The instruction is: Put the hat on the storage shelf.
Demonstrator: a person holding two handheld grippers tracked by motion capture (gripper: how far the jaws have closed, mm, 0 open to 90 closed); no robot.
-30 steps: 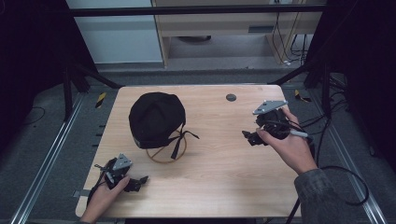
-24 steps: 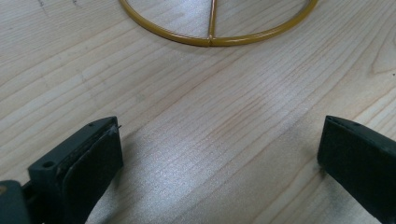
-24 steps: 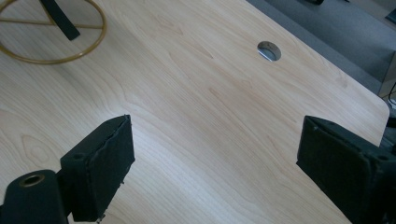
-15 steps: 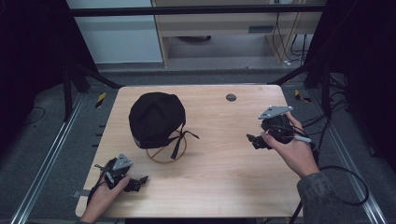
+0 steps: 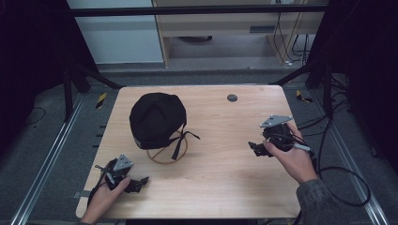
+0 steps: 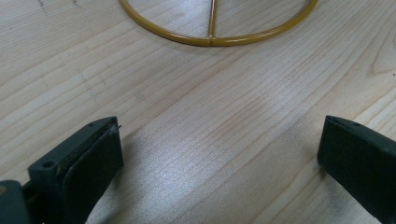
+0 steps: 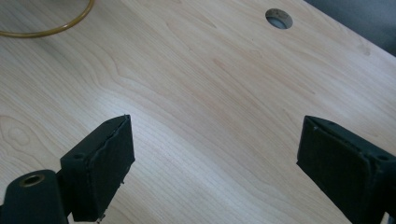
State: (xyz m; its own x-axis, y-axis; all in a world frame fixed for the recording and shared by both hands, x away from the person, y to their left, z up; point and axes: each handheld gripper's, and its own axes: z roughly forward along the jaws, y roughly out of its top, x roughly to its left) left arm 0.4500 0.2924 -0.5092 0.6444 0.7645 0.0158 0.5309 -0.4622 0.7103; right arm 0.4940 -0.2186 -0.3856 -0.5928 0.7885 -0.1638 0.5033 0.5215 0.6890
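cap [image 5: 157, 119] on stand [image 5: 166, 152], left of hole [image 5: 232, 98]

**Colours on the worktop**

The worktop [image 5: 220, 187] is light wood with wavy brown grain lines. The cap [image 5: 157, 119] in the upper left is black. The ring stand [image 5: 165, 157] under it is yellow-gold. Both grippers have black jaws and a grey plate on top. A small round hole [image 5: 232, 98] near the top is dark grey.

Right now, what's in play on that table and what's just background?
Likely in play:
black cap
gold wire stand under it
left tongs, open
right tongs, open

Background:
cable hole in the table
cables on the floor
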